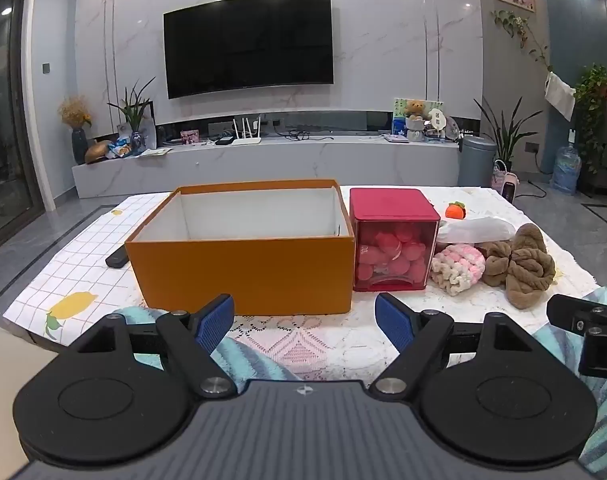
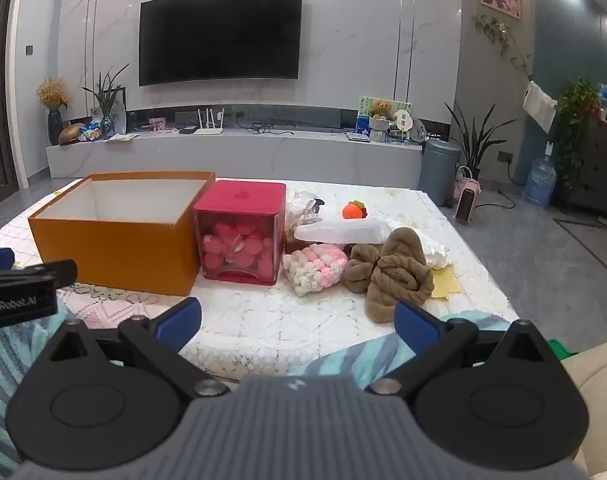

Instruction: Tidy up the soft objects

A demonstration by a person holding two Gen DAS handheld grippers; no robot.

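- Left tool (image 1: 304, 322): jaws spread wide, nothing between the blue pads, tilted somewhat downward.
- Right tool (image 2: 298, 326): jaws fully apart, empty, angled down likewise, just beside the left.

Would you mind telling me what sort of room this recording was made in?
Most likely a home living room: a large television hangs on a marble-look wall above a long low cabinet, houseplants stand about, and the work happens on a cloth-covered table.
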